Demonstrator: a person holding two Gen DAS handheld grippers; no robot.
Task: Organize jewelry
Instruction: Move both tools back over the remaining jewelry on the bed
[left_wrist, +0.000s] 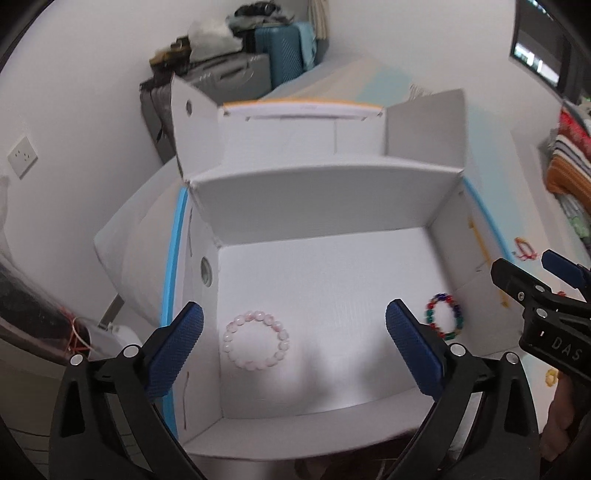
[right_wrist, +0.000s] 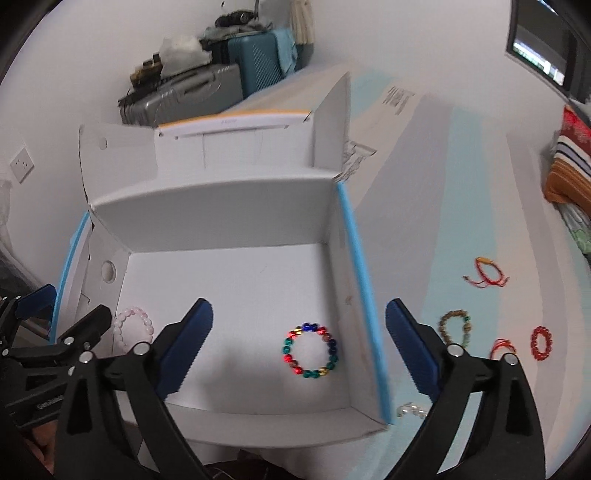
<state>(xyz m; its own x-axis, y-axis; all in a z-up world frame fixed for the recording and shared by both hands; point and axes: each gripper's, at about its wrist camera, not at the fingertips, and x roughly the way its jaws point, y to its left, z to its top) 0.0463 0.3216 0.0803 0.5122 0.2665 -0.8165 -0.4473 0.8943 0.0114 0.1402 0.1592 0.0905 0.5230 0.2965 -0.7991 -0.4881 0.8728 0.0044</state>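
Observation:
An open white cardboard box stands in front of both grippers. On its floor lie a pale pink bead bracelet at the left and a multicoloured bead bracelet at the right. My left gripper hangs open above the pink bracelet with nothing between its fingers. My right gripper hangs open above the multicoloured bracelet, also holding nothing. Each gripper shows at the edge of the other's view.
Outside the box on the right, on the pale blue and white surface, lie a red cord bracelet, a brown bead bracelet, a red bead bracelet, another red cord and a clear bead piece. Suitcases stand by the wall behind.

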